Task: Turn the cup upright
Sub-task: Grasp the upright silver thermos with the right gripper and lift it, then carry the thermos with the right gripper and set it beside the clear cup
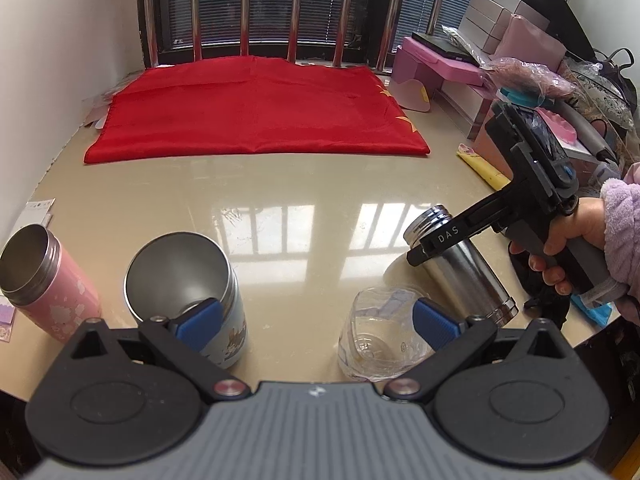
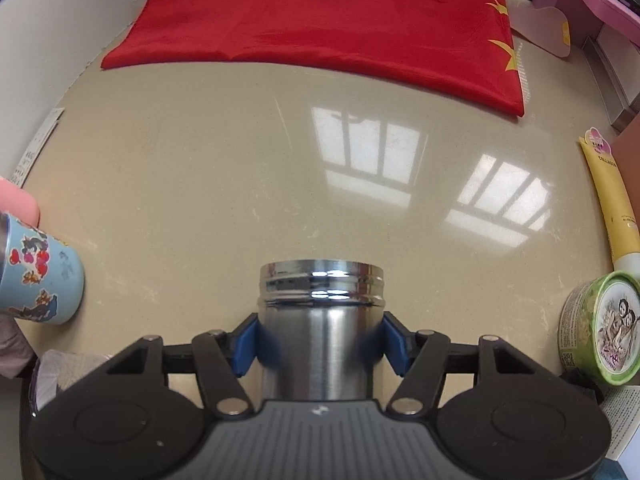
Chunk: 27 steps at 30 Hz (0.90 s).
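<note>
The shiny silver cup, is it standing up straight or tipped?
Tipped. The silver cup leans with its threaded mouth up and left, base low near the table; the right hand-held gripper is clamped around its body.

The cup (image 1: 460,268) (image 2: 320,332) is a shiny steel cylinder with no lid. It has a threaded neck at its open end and a ridged base at the other end. In the left wrist view it is tilted, with the open end up and away and the base low, near the beige table (image 1: 300,200). Whether the base touches the table is not clear.
</note>
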Tool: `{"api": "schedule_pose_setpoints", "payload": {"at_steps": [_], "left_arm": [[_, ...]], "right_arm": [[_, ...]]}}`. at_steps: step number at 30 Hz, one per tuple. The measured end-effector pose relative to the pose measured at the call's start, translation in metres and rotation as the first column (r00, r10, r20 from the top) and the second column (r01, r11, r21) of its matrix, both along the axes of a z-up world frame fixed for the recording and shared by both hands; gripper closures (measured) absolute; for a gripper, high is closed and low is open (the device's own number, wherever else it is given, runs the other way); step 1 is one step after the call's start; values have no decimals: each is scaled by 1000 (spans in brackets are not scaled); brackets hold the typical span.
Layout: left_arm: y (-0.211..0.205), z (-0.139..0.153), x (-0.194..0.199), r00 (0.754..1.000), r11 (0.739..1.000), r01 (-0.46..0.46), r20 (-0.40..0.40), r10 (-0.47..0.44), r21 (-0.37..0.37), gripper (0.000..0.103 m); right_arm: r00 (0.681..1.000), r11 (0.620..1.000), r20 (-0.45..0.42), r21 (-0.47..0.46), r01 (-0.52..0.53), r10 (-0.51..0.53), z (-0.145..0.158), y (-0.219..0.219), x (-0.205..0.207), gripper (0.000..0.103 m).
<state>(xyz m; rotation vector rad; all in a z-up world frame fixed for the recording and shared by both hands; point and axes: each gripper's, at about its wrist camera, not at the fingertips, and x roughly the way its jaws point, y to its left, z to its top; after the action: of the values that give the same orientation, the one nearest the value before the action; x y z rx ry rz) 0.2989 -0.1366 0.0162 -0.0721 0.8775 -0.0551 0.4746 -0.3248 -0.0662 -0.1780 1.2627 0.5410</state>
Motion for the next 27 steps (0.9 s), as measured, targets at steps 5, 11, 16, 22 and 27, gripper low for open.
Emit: {"api": "schedule_pose_setpoints", "payload": {"at_steps": [5, 11, 16, 22, 27], "left_arm": [[-10, -7, -8, 997, 997, 62, 52, -60, -38, 0], [-29, -23, -31, 977, 988, 151, 157, -144, -35, 0], [-36, -40, -45, 969, 984, 177, 178, -171, -20, 0], [-30, -50, -55, 971, 985, 171, 171, -167, -9, 0], [-25, -50, -59, 972, 987, 162, 173, -159, -3, 0]], "right_arm": [[979, 988, 192, 146, 43, -71, 37, -37, -46, 41], [867, 964, 472, 262, 36, -160, 58, -57, -112, 42], [768, 958, 616, 286, -9, -176, 52, -48, -151, 42], [746, 974, 653, 226, -27, -131, 43, -29, -161, 42], [782, 975, 608, 221, 2, -140, 43, -29, -153, 42]]}}
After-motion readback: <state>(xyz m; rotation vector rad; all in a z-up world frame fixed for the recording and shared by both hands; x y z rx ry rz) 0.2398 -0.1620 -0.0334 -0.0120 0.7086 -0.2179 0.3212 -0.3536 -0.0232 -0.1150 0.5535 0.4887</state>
